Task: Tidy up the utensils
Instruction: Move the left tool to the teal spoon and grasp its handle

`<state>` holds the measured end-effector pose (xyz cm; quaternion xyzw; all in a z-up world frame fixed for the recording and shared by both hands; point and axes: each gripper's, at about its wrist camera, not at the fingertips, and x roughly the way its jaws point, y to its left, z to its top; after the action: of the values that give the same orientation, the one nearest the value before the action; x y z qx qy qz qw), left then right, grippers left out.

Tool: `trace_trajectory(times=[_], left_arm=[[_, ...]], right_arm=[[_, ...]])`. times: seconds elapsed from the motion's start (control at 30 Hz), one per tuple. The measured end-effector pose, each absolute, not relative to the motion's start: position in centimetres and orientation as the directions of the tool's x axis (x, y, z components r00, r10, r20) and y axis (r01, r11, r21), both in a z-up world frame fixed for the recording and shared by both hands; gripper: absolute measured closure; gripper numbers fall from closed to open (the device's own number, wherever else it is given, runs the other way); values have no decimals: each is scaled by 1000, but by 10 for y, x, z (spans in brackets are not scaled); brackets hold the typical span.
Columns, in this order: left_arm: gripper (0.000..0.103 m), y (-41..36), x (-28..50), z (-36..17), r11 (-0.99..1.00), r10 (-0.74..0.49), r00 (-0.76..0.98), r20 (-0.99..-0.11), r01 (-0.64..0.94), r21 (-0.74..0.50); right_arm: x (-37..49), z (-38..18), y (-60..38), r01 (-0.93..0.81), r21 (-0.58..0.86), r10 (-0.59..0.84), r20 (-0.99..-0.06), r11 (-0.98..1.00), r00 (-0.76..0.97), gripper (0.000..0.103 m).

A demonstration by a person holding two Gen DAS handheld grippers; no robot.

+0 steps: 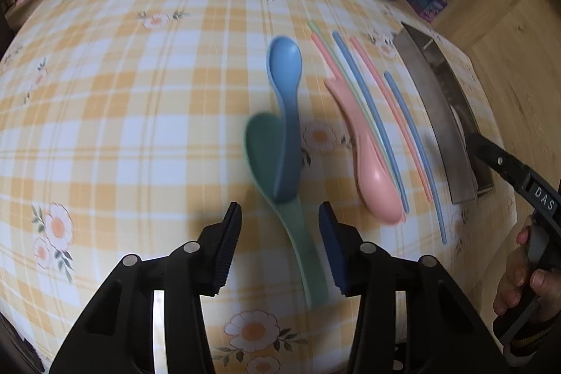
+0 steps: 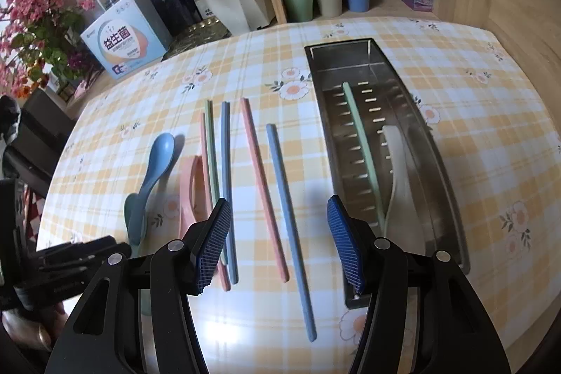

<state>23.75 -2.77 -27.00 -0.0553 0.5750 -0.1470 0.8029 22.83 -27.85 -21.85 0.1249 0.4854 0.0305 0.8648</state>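
Between the two pads of my left gripper (image 1: 279, 216) lies the handle of the green spoon (image 1: 280, 198), but the pads stand apart from it on both sides, so nothing is grasped. On the bowl of this spoon rests the blue spoon (image 1: 285, 100). Just to the right lie the pink spoon (image 1: 368, 156) and the coloured chopsticks (image 1: 368, 114), all on the checked tablecloth (image 1: 140, 128). My right gripper (image 2: 278, 216) hangs released over a pink chopstick (image 2: 263, 188) and a blue chopstick (image 2: 287, 216). Beside them, the steel tray (image 2: 438, 163) holds a green chopstick (image 2: 361, 149) and a white spoon (image 2: 396, 163).
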Motion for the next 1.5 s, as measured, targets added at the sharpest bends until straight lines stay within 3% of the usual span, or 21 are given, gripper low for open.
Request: trace_trajectory(times=[0.23, 0.33, 1.03, 1.23, 1.5], left_arm=[[66, -37, 234, -279, 941, -318, 256, -913, 204, -271], [74, -41, 232, -284, 943, -305, 246, -920, 211, -256], [77, -47, 230, -286, 946, -275, 264, -924, 244, -212], [91, -39, 230, -287, 955, -265, 276, -924, 210, -212], [91, -9, 231, -276, 962, -274, 343, -899, 104, -253]], right_arm=[[227, -221, -270, 50, 243, 182, -835, 969, 519, 47], [227, -221, -268, 46, 243, 185, -835, 969, 518, 47], [223, -228, -261, 24, 264, 217, -836, 964, 503, 47], [222, -228, -261, 21, 266, 220, -835, 964, 504, 47], [221, -228, -253, -22, 286, 259, -829, 958, 496, 48]])
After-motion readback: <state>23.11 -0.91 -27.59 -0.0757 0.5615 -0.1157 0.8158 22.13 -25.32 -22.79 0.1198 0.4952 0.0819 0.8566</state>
